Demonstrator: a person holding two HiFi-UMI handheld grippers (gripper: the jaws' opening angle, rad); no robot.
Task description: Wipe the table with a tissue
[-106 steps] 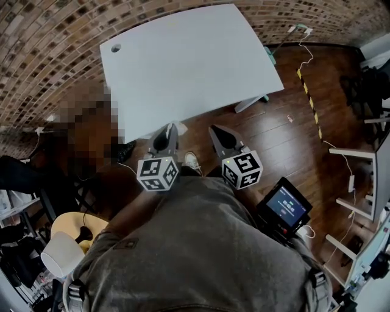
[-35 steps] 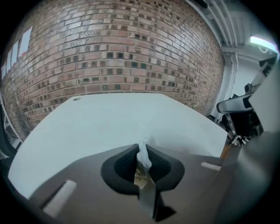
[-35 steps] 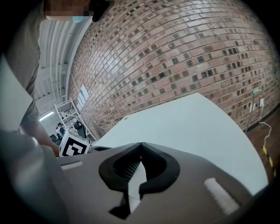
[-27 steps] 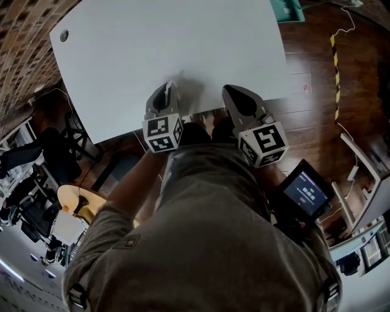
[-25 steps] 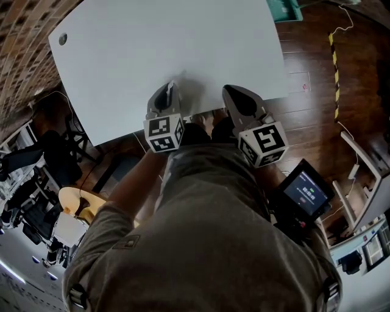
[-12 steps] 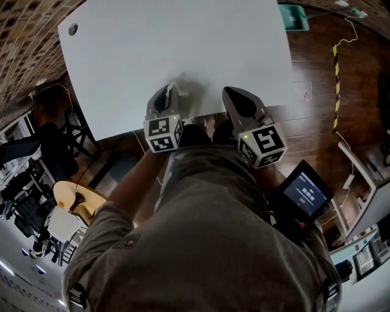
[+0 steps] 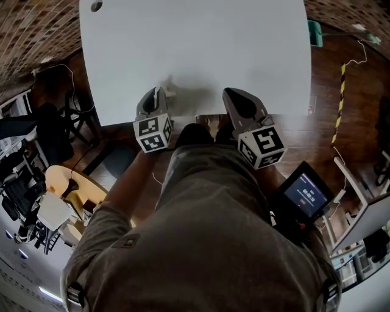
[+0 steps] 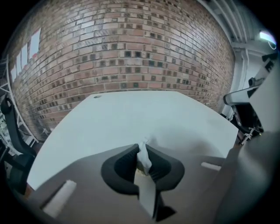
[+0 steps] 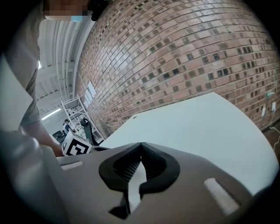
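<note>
A white table (image 7: 195, 55) fills the top of the head view and lies ahead of both gripper views (image 8: 144, 118) (image 9: 205, 127). My left gripper (image 7: 159, 92) is shut on a small white tissue (image 8: 143, 159), whose crumpled tip sticks out past the jaws over the table's near edge; the tissue (image 7: 169, 91) shows as a pale scrap in the head view. My right gripper (image 7: 236, 97) is shut with nothing in it, its tips (image 9: 141, 146) meeting just above the near edge of the table.
A brick wall (image 8: 131, 48) stands behind the table. Dark wooden floor (image 7: 347, 122) with cables lies to the right. A chair (image 7: 67, 189) and clutter stand at the left. A small screen (image 7: 303, 196) hangs by my right hip. A cable hole (image 7: 95, 7) marks the table's far left corner.
The view has shifted, with the table now squarer across the top. The left gripper has drifted slightly left with the tissue. The right gripper has kept its place.
</note>
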